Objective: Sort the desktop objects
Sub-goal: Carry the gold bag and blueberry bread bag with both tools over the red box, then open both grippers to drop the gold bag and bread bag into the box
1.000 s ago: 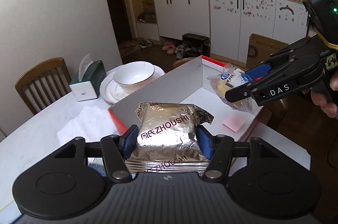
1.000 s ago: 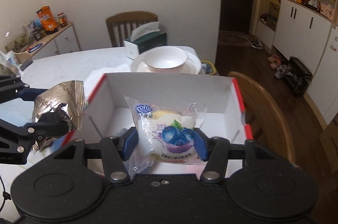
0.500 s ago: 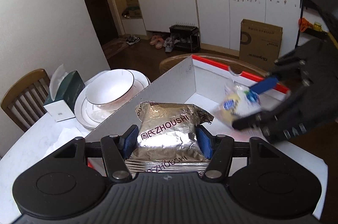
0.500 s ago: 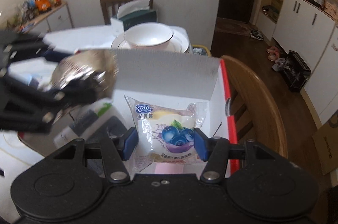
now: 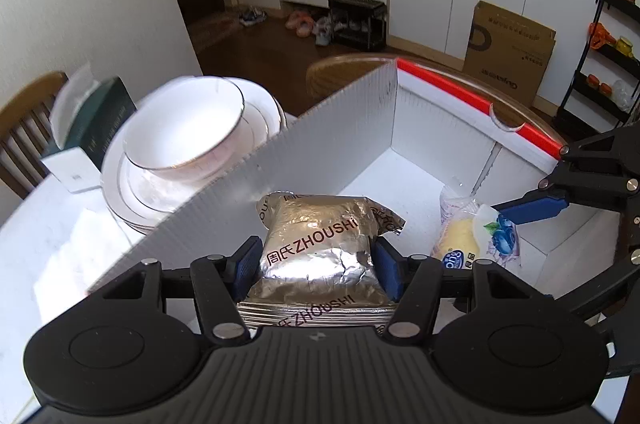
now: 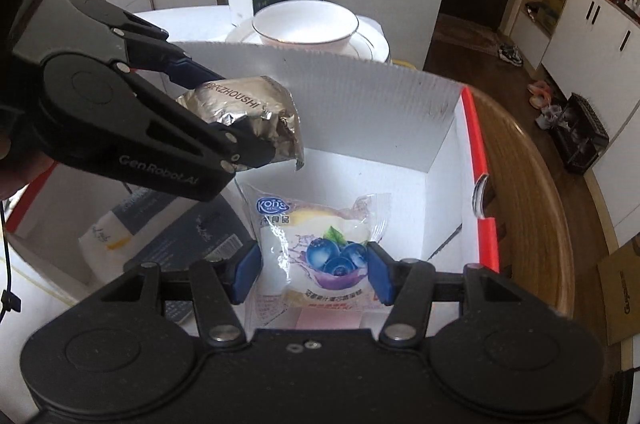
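Silver foil ZHOUSHI snack pkt [image 5: 320, 248] clamped btwn blue pads of left gripper [image 5: 317, 266], held in the air over the white corrugated box w/ red rim [image 5: 328, 144], just inside its near wall. Blueberry cake pkt, Kong's label [image 6: 316, 252], pinched at both sides by right gripper [image 6: 314, 274], also over box interior, to the right of the foil pkt. Both sets of jaws about half-width, each closed on its pkt.

In box, seen from right wrist: pink sticky-note pad [image 6: 328, 320] under cake pkt; dark booklet [image 6: 200, 236] and white pouch [image 6: 104, 236] at left.

Beyond box on white bench [image 5: 48, 224]: bowl [image 5: 184, 132] on stacked plates [image 5: 132, 192], green tissue box [image 5: 92, 128] behind.
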Demonstrator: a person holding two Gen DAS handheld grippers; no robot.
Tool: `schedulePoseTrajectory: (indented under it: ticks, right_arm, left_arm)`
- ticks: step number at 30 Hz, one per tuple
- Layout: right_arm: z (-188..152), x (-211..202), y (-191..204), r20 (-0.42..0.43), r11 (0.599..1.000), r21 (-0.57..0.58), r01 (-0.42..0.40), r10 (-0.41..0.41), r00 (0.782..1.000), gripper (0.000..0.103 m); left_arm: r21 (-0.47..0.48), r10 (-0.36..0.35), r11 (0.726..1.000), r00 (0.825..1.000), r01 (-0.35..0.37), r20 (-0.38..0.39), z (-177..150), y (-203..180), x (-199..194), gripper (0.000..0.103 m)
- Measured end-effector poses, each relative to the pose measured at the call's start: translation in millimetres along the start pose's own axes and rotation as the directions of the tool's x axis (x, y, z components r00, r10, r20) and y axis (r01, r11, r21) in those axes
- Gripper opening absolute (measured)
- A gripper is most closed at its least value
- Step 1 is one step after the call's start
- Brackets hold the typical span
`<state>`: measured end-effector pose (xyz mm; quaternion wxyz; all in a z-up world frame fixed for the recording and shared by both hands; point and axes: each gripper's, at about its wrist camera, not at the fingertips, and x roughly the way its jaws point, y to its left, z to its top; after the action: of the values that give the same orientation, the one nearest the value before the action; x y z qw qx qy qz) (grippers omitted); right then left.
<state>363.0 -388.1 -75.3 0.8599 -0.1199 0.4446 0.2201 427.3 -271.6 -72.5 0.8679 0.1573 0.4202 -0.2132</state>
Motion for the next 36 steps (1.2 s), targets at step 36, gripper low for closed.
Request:
schedulePoseTrajectory:
  ticks: [36]
  right_arm:
    - [9.1, -12.7, -1.6, 0.025, 0.998, 0.047, -0.040, 0.039, 0.999, 0.075]
  left_arm:
    - [-0.081, -0.076, 0.994, 0.997, 0.077, 0.011, -12.4, 3.6, -33.7, 0.068]
